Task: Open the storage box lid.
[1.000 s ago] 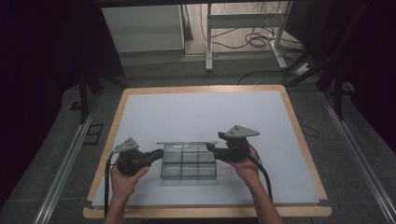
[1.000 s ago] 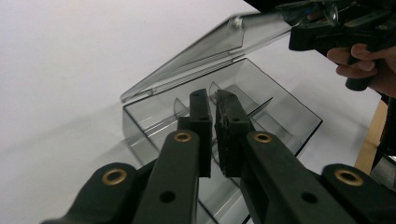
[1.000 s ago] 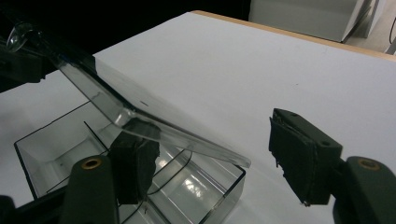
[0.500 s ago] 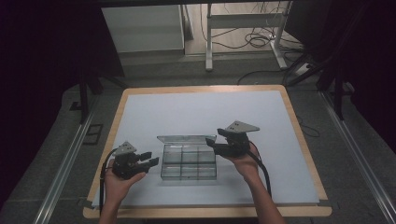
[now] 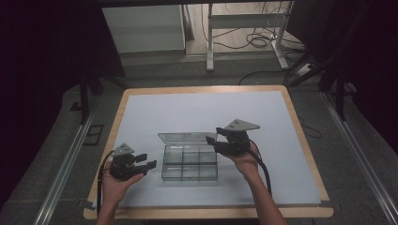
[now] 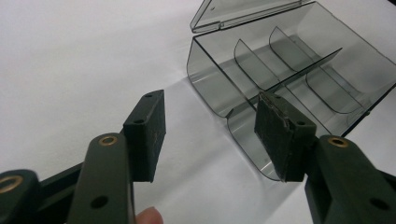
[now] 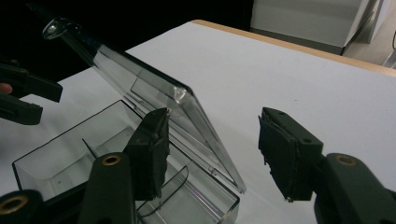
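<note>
Left tongs (image 5: 146, 164) gaping wide, empty, just left of the clear compartment box (image 5: 190, 163). Right tongs (image 5: 211, 141) likewise spread, gripping nothing, at the raised lid (image 5: 187, 137). Box mid-desk (image 5: 155, 112), lid open at the back.

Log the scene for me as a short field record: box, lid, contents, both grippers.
box: clear smoky plastic compartment box, on the white table mat
lid: clear hinged lid, raised open
contents: compartments look empty
left gripper: open, apart from the box's left side
right gripper: open, at the lid's right end, not clamped
</note>
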The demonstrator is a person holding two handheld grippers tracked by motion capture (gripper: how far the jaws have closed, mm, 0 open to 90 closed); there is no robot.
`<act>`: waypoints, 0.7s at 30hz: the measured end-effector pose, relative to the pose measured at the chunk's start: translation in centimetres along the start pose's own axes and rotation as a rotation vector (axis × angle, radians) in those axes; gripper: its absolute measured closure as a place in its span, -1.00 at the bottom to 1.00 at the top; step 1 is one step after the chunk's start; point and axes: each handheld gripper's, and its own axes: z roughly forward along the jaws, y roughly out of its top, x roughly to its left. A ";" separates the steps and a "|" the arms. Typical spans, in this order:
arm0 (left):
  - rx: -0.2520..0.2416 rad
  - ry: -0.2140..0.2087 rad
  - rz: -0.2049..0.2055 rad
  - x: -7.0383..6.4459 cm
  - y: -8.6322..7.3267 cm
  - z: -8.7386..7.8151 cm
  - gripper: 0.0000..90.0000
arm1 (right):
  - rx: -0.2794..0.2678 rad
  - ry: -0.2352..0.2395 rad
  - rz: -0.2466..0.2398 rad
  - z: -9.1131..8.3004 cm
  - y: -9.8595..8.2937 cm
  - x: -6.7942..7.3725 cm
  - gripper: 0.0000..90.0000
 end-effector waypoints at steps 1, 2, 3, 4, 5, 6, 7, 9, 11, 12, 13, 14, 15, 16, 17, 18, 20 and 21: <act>0.002 0.001 -0.001 0.0 0.0 0.0 -0.03 | -0.001 0.002 -0.002 0.1 0.0 0.0 -0.05; 0.004 0.001 -0.003 0.1 0.0 0.1 -0.04 | 0.000 0.003 -0.003 0.1 0.0 0.0 -0.04; 0.005 0.001 -0.004 0.1 -0.1 0.1 -0.04 | 0.002 0.004 -0.003 0.2 0.0 -0.1 -0.03; 0.005 0.002 -0.005 0.2 -0.1 0.1 -0.04 | 0.001 0.004 -0.002 0.3 0.1 -0.1 -0.02; 0.005 0.001 -0.007 0.2 -0.1 0.0 -0.04 | 0.002 0.005 -0.002 0.3 0.1 -0.1 -0.02; 0.006 0.002 -0.008 0.2 -0.1 0.0 -0.05 | 0.001 0.005 0.000 0.4 0.1 -0.2 -0.01; 0.006 0.003 -0.008 0.3 -0.1 0.0 -0.05 | -0.002 0.004 -0.001 0.4 0.2 -0.2 -0.01; 0.006 0.004 -0.011 0.3 -0.1 0.0 -0.05 | -0.001 0.005 -0.001 0.5 0.2 -0.3 0.02; 0.009 0.004 -0.012 0.4 -0.2 0.0 -0.05 | -0.001 0.004 -0.008 0.7 0.3 -0.4 0.06; 0.009 0.003 -0.013 0.4 -0.2 0.0 -0.05 | -0.002 0.005 -0.008 0.7 0.4 -0.4 0.08; 0.011 0.002 -0.015 0.4 -0.2 0.1 -0.05 | -0.003 0.006 -0.008 0.8 0.4 -0.5 0.10; 0.013 0.003 -0.016 0.4 -0.2 0.1 -0.05 | -0.003 0.006 -0.011 0.8 0.5 -0.5 0.10; 0.014 0.002 -0.016 0.5 -0.2 0.1 -0.06 | -0.005 0.007 -0.011 0.9 0.5 -0.6 0.11; 0.015 0.002 -0.016 0.5 -0.3 0.1 -0.06 | -0.005 0.009 -0.010 1.0 0.5 -0.6 0.13; 0.015 0.002 -0.017 0.5 -0.3 0.1 -0.06 | -0.010 0.012 -0.008 1.0 0.6 -0.7 0.15; 0.016 0.002 -0.017 0.5 -0.3 0.1 -0.06 | -0.014 0.016 -0.007 1.1 0.6 -0.8 0.17; 0.018 0.001 -0.019 0.5 -0.3 0.1 -0.06 | -0.016 0.023 -0.001 1.3 0.6 -0.9 0.22; 0.019 0.001 -0.019 0.5 -0.3 0.1 -0.07 | -0.017 0.026 0.001 1.4 0.6 -1.0 0.25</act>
